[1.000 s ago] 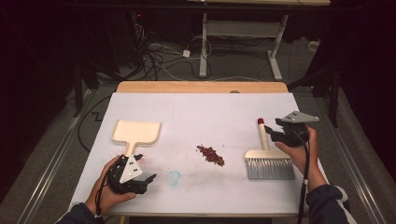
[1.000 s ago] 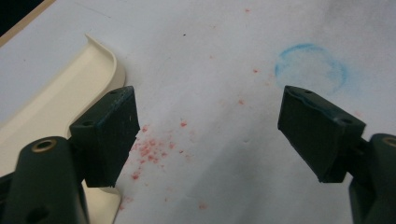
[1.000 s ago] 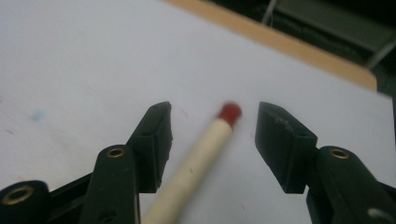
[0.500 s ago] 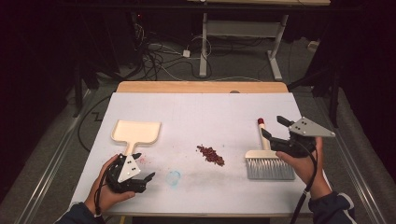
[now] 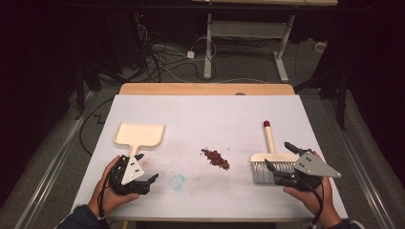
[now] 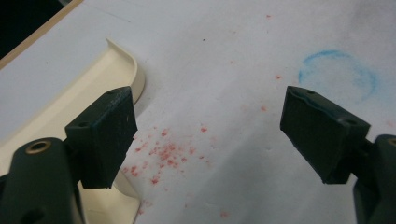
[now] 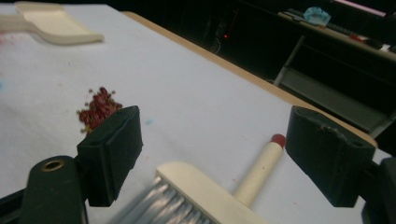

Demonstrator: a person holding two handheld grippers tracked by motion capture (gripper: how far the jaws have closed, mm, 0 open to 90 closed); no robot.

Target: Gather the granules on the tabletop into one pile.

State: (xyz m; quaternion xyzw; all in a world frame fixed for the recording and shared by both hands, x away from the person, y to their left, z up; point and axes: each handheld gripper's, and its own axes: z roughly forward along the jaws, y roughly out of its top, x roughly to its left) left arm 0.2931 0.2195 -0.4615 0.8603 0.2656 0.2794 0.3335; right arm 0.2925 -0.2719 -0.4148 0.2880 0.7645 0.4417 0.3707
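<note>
A cream brush [image 5: 270, 143] with a red-tipped handle lies flat on the white table cover at the right. My right gripper [image 5: 278, 155] hovers at its head near the bristles [image 5: 267, 172]. Its jaws have just been opening and now stand wide, pressing on nothing. In the right gripper view the brush [image 7: 205, 191] lies below and between the jaws of that gripper [image 7: 215, 154]. A small pile of red-brown crumbs [image 5: 216, 159] sits mid-table. A cream dustpan [image 5: 139, 134] lies at the left. My left gripper [image 5: 147, 168] is open just beside its handle [image 6: 70, 107], holding nothing.
A faint blue ring mark [image 5: 177, 181] and pink specks [image 6: 163, 154] stain the cover near the left gripper. The table's wooden far edge [image 5: 205, 88] borders a dark floor with cables and a desk frame [image 5: 248, 33]. Both hands rest by the near edge.
My right hand has drawn back from the brush handle toward the table's near edge, and its jaws stand wider apart. The brush, dustpan, crumbs and left hand have stayed put.
</note>
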